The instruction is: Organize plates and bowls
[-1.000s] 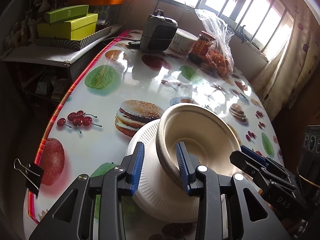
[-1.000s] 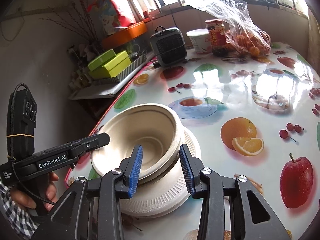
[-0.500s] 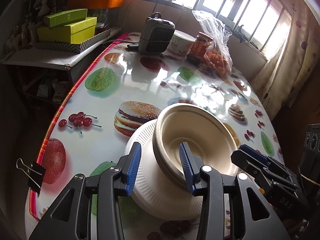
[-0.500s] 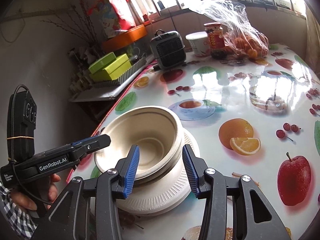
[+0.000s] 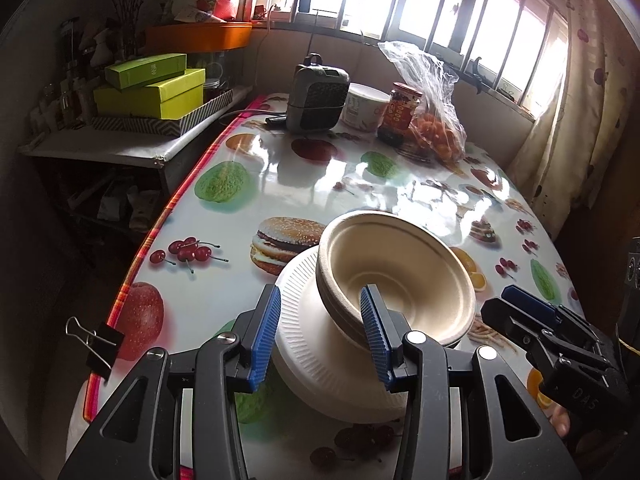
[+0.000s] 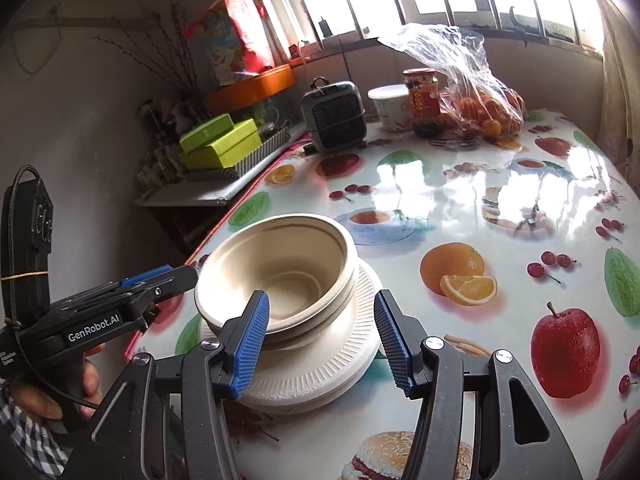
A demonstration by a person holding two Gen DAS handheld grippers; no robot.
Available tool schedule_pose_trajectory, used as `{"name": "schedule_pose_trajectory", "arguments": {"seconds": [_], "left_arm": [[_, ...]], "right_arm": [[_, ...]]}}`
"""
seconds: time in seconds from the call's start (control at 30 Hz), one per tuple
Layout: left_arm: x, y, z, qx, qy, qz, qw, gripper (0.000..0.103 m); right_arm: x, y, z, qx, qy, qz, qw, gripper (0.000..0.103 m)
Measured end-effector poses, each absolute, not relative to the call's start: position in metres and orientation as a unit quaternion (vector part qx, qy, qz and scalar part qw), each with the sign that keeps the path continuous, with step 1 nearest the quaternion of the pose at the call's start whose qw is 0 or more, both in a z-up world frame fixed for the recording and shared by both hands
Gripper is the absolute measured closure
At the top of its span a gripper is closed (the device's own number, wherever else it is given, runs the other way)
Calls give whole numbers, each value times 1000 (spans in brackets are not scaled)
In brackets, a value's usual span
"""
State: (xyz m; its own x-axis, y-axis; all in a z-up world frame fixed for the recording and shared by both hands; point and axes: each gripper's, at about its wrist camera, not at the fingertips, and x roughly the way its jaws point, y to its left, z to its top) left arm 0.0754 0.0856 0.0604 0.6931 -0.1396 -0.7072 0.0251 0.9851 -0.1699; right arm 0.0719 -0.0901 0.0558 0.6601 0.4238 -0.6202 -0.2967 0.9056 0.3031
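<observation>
Two grippers, both over 1 pile near the front edge of the table [image 5: 304, 184]: beige nested bowls [image 5: 400, 272] sitting tilted on a stack of white fluted plates [image 5: 304, 332]. At least 2 bowl rims showing; exact nr of bowls & plates not readable.

L to R, all placed vs. the plates:
- 1 black binder clip [image 5: 96, 344], clipped on the table edge, left of plates.
- 2 green boxes [image 5: 152, 88], one atop the other, on a side shelf far back-left of plates.
- Left gripper [image 5: 320, 336]: jaws apart, just been opening. Near bowl rim between the pads, one pad just beside the plates' edge, other inside the top bowl; no squeeze visible.
- 1 grey heater [image 5: 318, 100], well behind plates.
- 1 white tub [image 5: 366, 104], 1 red-labelled jar [image 5: 402, 114], 1 clear bag of oranges [image 5: 436, 128], in a row right of heater, well behind plates.
- Right gripper [image 6: 320, 340]: jaws wide, just been opening. Bowl rim & plates' edge between the pads, neither pad pressing.

1 hand [image 6: 48, 392] w/ checked sleeve seen on the left gripper's handle, left of plates.
</observation>
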Motion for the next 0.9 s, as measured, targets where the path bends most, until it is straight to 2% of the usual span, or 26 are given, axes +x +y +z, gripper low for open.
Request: {"name": "schedule_pose_trajectory", "arguments": {"seconds": [0.07,0.13,0.27,0.33,0.53,0.9], "left_arm": [[69,85,60,-64,381,-37,921,58],[63,85,59,-57,376,-30,924,50],[45,85,55,-47,357,-23,933,49],[38,87,51,-41,353,-15,935,49],[19,98,29,-16,364,10,931,49],[8,115,-11,-27,409,26,912,49]], "right_arm": [[66,-91,55,83,358,195,909,46],[60,-93,53,77,355,190,912,44],[47,-94,49,56,348,180,918,40],[39,-94,45,43,345,176,921,34],[22,-94,30,10,346,166,923,28],[22,-97,0,3,396,146,906,27]]}}
